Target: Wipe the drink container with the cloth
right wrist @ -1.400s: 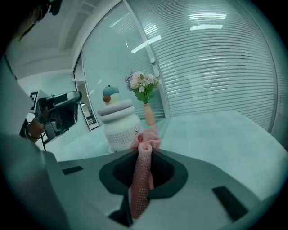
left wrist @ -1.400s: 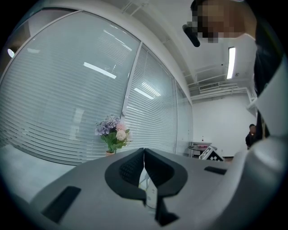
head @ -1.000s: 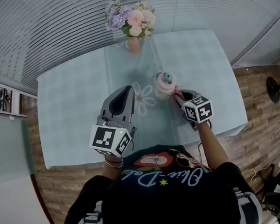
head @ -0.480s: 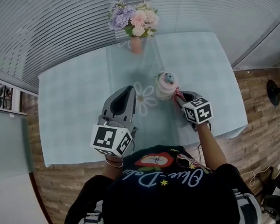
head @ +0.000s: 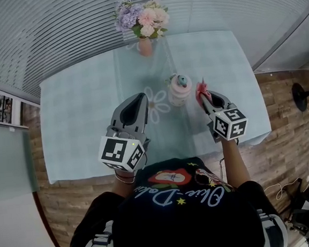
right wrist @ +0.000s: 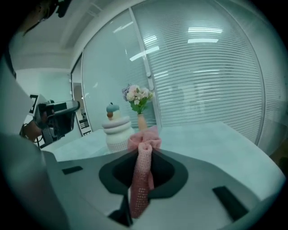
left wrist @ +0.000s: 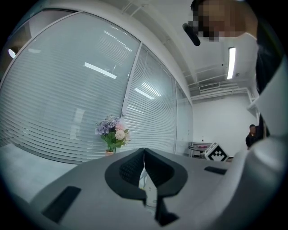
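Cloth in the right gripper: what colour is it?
Pink. The cloth shows best in the right gripper view.

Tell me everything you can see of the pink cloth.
The cloth is pink, a soft fabric with a fine grid of small holes. It is gathered into a narrow roll and clamped between the jaws of the right tongs, with a bunched, ruffled end sticking out past their tips. It is held above the table, just right of the drink container, and in the head view it is apart from it. Only the tongs appear to touch it.
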A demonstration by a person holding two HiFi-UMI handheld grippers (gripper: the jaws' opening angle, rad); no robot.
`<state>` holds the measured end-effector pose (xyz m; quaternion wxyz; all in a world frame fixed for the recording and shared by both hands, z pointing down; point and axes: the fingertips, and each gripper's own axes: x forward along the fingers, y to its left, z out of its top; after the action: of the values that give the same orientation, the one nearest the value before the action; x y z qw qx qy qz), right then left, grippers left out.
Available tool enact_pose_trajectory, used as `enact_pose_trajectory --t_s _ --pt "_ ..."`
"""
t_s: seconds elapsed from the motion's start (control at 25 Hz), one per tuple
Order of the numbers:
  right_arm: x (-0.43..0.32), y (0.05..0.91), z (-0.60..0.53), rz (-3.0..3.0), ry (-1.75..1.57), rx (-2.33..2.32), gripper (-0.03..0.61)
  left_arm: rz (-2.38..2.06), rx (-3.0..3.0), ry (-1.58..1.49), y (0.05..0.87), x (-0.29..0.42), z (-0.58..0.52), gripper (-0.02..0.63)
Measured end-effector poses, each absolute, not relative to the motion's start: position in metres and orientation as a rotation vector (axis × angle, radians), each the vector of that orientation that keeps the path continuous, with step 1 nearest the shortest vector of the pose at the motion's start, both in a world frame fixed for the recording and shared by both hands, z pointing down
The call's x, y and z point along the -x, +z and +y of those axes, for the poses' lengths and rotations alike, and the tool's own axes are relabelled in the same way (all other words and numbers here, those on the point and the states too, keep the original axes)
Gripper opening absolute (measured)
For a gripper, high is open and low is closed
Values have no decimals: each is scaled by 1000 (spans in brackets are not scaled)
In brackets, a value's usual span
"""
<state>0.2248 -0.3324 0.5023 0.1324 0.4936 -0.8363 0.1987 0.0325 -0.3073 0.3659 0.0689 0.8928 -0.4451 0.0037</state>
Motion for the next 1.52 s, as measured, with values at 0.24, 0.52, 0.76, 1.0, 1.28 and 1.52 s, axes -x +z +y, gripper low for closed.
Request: enact_pose_trajectory --t_s 0.24,0.52,0.76,1.0,1.28,1.52 --pt "-210 461 -322 -2556 512 -1438 51 -1327 -2687 24 369 -38 -299 5" --pt "-183 445 -317 -2628 443 -1339 52 -1345 -2679 26 368 -36 -292 5" --pt "-178 470 -318 -2550 429 -1290 52 -1384 -2660 32 368 -27 -287 5" --pt "-176 490 -317 -2507 452 -1260 51 -1418 -2645 38 367 -20 -284 5" --pt "-176 523 -316 -2425 497 -1210 51 -1449 -2621 36 369 -14 -281 5" --pt "-174 550 -316 -2362 529 -1151 52 -1484 -2600 22 368 -6 -280 5"
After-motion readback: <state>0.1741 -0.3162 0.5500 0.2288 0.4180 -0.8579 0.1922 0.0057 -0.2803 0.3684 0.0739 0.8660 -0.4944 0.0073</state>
